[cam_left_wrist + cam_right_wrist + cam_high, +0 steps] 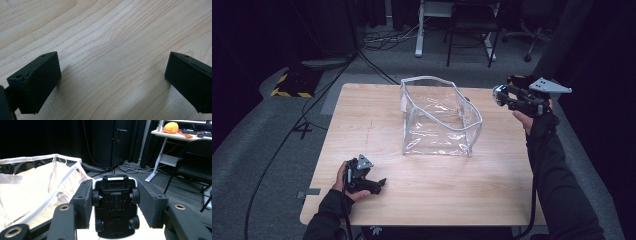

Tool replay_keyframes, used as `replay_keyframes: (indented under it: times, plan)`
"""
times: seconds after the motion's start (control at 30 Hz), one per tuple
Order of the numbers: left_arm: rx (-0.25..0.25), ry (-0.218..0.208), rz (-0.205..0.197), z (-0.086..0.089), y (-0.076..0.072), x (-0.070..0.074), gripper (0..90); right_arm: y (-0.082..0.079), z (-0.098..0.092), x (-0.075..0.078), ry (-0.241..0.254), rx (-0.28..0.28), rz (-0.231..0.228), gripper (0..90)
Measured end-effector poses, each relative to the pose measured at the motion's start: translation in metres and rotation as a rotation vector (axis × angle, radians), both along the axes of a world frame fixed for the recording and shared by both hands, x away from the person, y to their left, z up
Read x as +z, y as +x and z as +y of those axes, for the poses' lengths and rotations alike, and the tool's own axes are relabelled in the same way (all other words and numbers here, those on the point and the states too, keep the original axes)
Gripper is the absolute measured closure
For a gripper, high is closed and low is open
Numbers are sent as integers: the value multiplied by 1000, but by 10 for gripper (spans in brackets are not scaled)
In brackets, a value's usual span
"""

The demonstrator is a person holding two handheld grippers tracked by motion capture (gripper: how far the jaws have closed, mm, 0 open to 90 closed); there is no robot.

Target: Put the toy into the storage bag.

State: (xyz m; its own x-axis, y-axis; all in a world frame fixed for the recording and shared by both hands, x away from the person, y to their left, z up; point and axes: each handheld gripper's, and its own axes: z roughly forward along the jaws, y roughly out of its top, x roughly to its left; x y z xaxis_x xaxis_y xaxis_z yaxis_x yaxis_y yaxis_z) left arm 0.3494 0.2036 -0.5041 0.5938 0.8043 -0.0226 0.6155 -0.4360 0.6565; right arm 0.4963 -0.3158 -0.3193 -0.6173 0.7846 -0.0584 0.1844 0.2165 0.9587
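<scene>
A clear plastic bag point(439, 120) with white trim stands open and upright at the middle of the wooden table point(377, 125). My right gripper point(504, 96) hovers in the air beside the bag's right rim, shut on a small toy car point(498, 94). In the right gripper view the car point(115, 205) shows its black underside and wheels, squeezed between the right gripper's point(113, 192) two pads, with the bag point(37, 185) to its left. Near the table's front left my left gripper point(381, 184) rests low and open. Bare wood lies between the left gripper's point(112, 80) wide-apart jaws.
Beyond the table's far edge lie floor cables point(382, 40), a white desk leg point(419, 30) and a black chair point(472, 35). A yellow-and-black striped base point(292, 85) sits on the floor at the far left. An orange object point(171, 127) lies on a desk behind.
</scene>
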Motion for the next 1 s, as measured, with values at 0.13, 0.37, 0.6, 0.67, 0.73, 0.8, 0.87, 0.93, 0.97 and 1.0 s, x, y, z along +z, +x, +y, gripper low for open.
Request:
replay_keyframes:
  times: [0.13,0.37,0.6,0.67,0.73,0.8,0.87,0.93,0.97,1.0]
  plan:
    - [0,0,-1,0,0,0,6,2,7,6,-6,14,-8,483]
    - [0,0,0,0,0,0,6,4,18,11,2,43,-9,483]
    - [0,0,-1,0,0,0,6,7,29,16,1,69,-6,483]
    - [0,0,0,0,0,0,6,7,31,16,3,72,-7,483]
    - [0,0,0,0,0,0,6,7,35,18,-3,82,-12,483]
    - [0,0,-1,0,0,0,6,6,39,20,-2,91,-11,483]
    - [0,0,-1,0,0,0,6,6,42,21,-6,94,-8,483]
    - [0,0,-1,0,0,0,6,7,45,22,-14,102,-9,483]
    - [0,0,0,0,0,0,6,7,48,23,-19,103,-11,483]
    - [0,0,0,0,0,0,6,7,50,23,-24,107,-12,483]
